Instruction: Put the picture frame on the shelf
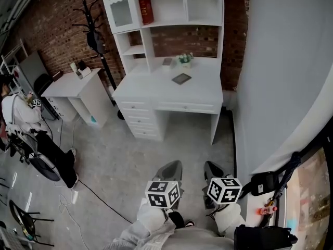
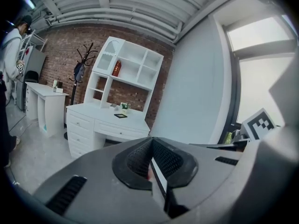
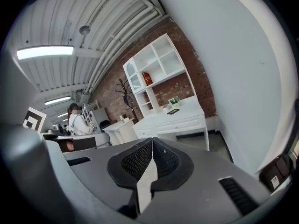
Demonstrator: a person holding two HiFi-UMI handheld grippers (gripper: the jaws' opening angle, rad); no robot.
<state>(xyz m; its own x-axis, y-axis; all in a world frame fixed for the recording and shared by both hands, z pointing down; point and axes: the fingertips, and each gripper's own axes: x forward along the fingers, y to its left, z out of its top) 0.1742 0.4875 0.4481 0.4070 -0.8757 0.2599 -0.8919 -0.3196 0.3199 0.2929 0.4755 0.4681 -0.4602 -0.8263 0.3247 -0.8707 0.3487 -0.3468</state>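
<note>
Tongs pressed together, empty: left gripper [image 2: 151, 149], right gripper [image 3: 152, 147].
Picture frame [image 1: 181, 78] flat on desk [image 1: 204, 90], face too small to read; red canister [image 1: 145, 10] in shelf [image 1: 184, 7] cubby.

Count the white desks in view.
2. The big desk stands under the shelf; the small desk stands to its left, by the coat rack. Others may be out of frame.

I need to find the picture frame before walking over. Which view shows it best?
The head view: the picture frame lies flat on the white desk, seen from above, near a small plant. The left gripper view shows it only as a thin dark sliver; the right gripper view likewise, smaller.
</note>
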